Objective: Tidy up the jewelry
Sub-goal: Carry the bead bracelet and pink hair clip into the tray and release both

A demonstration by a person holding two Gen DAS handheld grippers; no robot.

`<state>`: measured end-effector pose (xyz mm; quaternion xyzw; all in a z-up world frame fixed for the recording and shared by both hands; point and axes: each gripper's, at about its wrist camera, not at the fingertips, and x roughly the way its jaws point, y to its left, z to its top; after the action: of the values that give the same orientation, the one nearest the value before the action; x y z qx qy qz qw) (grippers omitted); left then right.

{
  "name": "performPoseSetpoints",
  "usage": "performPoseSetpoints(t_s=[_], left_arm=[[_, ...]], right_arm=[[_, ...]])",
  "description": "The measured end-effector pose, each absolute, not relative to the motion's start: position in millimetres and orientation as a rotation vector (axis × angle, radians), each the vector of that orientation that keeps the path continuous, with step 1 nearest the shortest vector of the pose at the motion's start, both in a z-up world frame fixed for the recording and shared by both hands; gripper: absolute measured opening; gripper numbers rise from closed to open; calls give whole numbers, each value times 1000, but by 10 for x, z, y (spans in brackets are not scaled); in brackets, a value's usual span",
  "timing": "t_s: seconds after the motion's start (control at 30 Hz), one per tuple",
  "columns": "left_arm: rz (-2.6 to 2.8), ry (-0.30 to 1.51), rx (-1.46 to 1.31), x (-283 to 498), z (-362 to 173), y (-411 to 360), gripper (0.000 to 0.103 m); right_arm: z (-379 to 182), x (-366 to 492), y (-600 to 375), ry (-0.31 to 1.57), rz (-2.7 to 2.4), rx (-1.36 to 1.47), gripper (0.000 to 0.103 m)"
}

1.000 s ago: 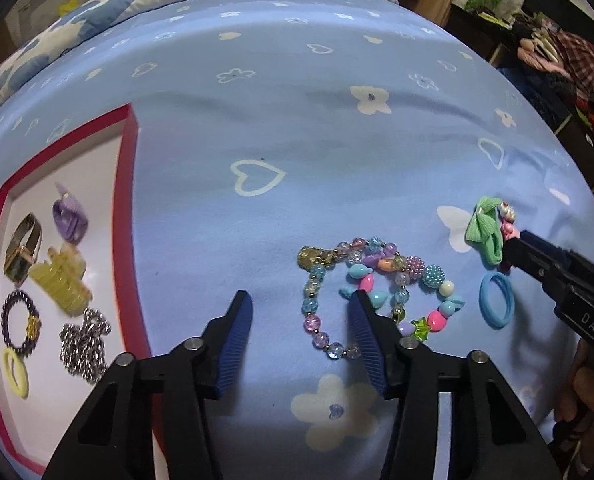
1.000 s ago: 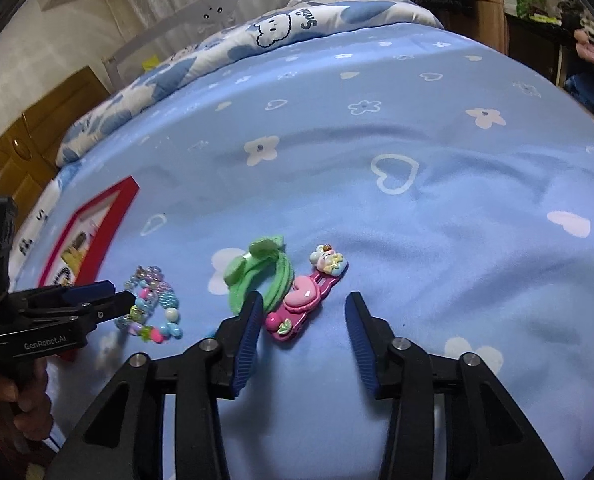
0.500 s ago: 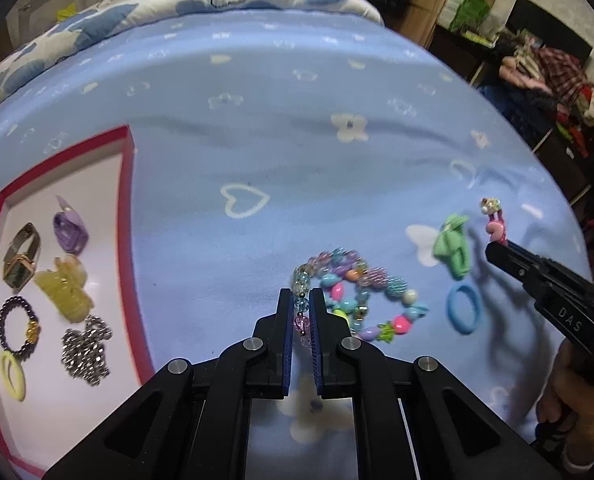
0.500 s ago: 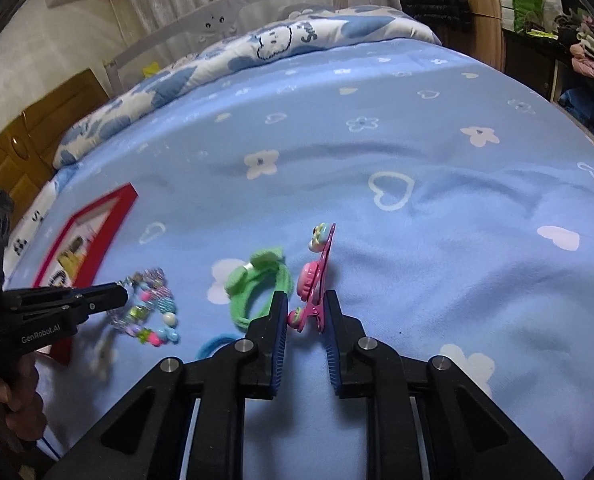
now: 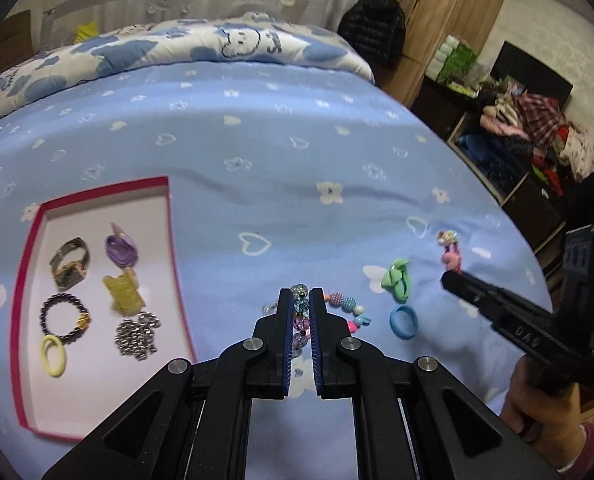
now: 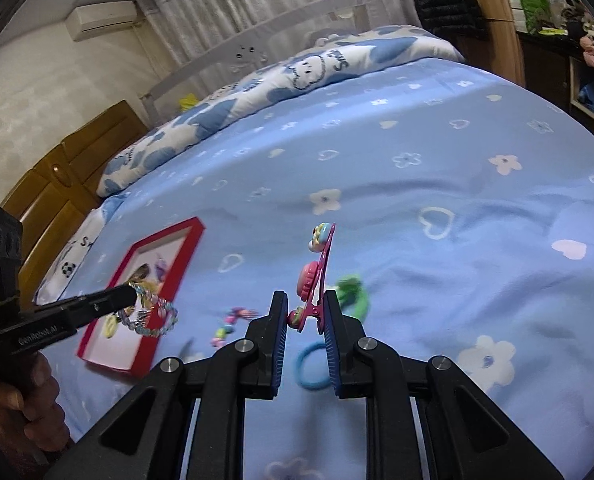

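The left gripper [image 5: 300, 300], marked "GenRobot.AI", pinches a beaded bracelet [image 5: 300, 307]; the right gripper [image 6: 305, 312], marked "DAS", pinches a pink hair clip [image 6: 317, 272].

Beaded bracelet [image 5: 300, 312] and pink hair clip [image 6: 317, 276], both gripped above bedspread

My left gripper [image 5: 301, 304] is matte black with blue ribbed pads [image 5: 284, 344] and silver screws; my right gripper [image 6: 306, 312] matches, white lettering along its arm, bare fingers [image 5: 545, 408] beneath.
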<state>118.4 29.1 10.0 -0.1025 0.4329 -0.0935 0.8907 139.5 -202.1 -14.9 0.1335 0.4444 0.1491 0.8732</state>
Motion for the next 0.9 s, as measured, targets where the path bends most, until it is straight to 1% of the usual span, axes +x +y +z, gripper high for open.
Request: performPoseSetpoints(t_s=[0.47, 0.9], left_arm=[[-71, 832, -300, 540, 363, 938, 6], [18, 820, -354, 266, 390, 1314, 6]], right_arm=[[-42, 1334, -1417, 930, 469, 261, 17], [-16, 1342, -814, 946, 605, 231, 17]])
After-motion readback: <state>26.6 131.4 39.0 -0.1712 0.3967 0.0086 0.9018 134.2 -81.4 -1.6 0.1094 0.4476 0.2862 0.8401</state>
